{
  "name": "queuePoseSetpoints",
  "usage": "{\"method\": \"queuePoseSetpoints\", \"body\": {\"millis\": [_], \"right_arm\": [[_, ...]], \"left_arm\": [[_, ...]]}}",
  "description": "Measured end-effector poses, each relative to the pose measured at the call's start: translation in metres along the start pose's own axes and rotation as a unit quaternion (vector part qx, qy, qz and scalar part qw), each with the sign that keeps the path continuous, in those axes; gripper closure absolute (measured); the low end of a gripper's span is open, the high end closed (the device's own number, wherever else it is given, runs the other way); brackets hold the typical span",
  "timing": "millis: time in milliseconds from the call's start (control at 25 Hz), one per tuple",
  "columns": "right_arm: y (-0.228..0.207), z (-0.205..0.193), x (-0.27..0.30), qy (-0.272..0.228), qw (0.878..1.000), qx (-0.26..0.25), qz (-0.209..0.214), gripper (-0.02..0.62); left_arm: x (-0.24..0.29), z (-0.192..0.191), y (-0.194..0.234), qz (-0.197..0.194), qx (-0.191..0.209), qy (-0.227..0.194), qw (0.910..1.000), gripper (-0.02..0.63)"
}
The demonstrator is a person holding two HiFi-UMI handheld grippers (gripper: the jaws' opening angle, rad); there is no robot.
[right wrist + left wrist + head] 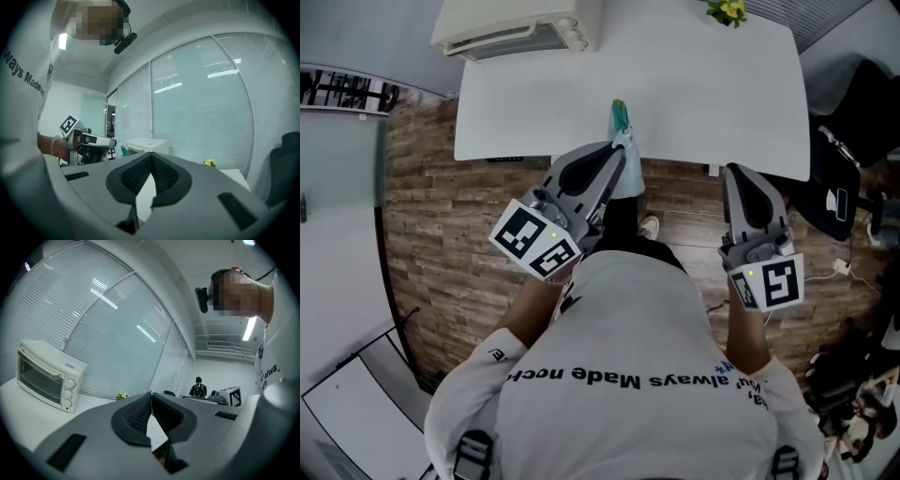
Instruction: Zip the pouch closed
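Head view shows my left gripper point(617, 157) pinched shut on the pouch point(621, 127) at its tip, over the table point(703, 94), so my right gripper point(737, 175), closed and empty, should open, approach level and grip the zipper pull squarely.

Office: glass partitions point(117, 333) with blinds, white table point(675, 84), desk chair point(283, 164).

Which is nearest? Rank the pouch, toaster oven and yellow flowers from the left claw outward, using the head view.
1. pouch, right at the left claw tip, over the table near edge.
2. toaster oven, on the table's far left corner.
3. yellow flowers, at the table's far right, by the frame's top edge.
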State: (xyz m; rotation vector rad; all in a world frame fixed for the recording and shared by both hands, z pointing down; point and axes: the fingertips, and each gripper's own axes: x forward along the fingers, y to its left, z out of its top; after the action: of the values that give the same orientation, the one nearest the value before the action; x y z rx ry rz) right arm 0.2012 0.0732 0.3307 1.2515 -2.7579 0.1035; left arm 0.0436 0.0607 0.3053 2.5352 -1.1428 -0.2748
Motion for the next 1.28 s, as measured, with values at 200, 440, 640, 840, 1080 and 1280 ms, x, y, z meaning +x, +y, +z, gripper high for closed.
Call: {"method": "queuePoseSetpoints", "body": {"millis": [200, 440, 640, 840, 1080, 1280], "right_arm": [[-0.006, 0.001, 0.021, 0.005, 1.000, -0.005, 0.000, 0.591], [-0.016, 0.005, 0.061, 0.010, 1.000, -0.004, 0.006, 0.591], [-0.023, 0.010, 0.097, 0.010, 1.000, -0.003, 0.009, 0.591], [-0.026, 0.015, 0.132, 0.013, 1.000, -0.004, 0.010, 0.591], [-0.021, 0.025, 0.172, 0.013, 1.000, -0.013, 0.016, 0.591], [-0.014, 0.030, 0.199, 0.009, 1.000, -0.016, 0.020, 0.591]], "left_arm": [[0.012, 0.005, 0.019, -0.005, -0.001, 0.002, 1.0000, 0.578], [0.029, 0.020, 0.050, -0.011, -0.001, 0.003, 0.9999, 0.578], [0.043, 0.030, 0.080, -0.016, -0.006, 0.003, 0.9998, 0.578], [0.054, 0.039, 0.109, -0.024, -0.011, 0.002, 0.9996, 0.578], [0.059, 0.054, 0.138, -0.036, -0.010, -0.003, 0.9993, 0.578], [0.060, 0.062, 0.159, -0.046, -0.010, -0.003, 0.9989, 0.578]]}}
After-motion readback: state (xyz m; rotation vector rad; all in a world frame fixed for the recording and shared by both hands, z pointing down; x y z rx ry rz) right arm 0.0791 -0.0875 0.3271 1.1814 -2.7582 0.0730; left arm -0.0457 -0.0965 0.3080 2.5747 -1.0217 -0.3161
